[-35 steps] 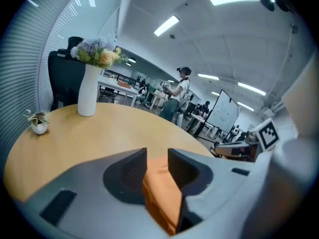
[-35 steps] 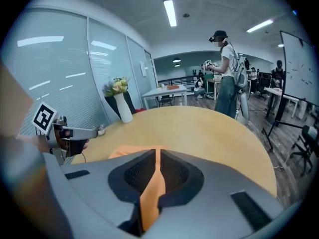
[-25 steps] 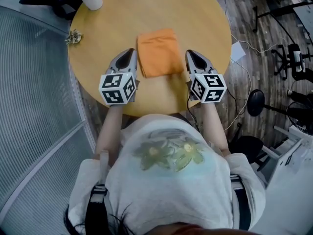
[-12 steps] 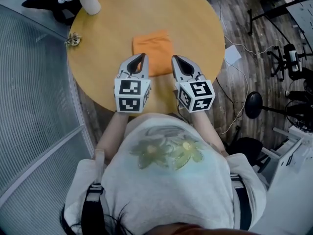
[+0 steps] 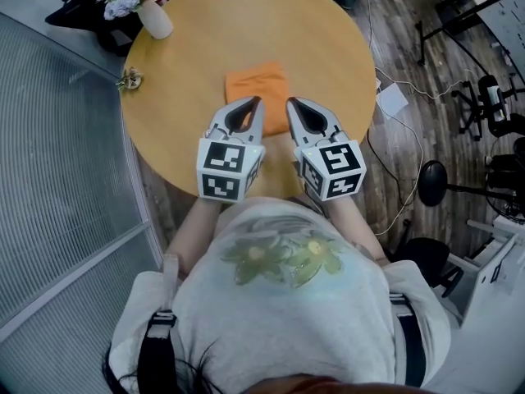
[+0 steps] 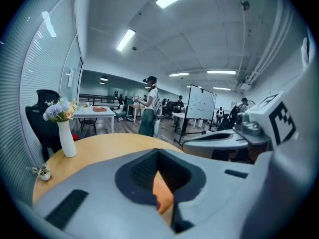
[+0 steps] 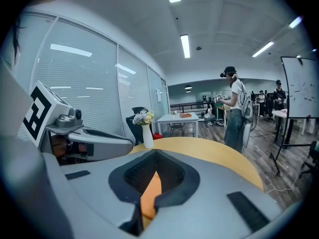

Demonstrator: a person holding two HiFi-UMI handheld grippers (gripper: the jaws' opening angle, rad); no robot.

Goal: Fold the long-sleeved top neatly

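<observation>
Pair side by side over top (image 5: 256,84): left tongs (image 5: 255,102), right tongs (image 5: 290,103) clenched, empty.

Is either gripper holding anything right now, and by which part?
Nothing is held. Left gripper and right gripper are shut and empty; the folded orange top lies free on the table.

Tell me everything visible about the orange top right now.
The orange top is folded into a compact, flat rectangle of soft-looking plain cloth, lying on the round wooden table near its middle. The left tongs and right tongs, both shut, cover its near edge from above; neither pinches cloth.
</observation>
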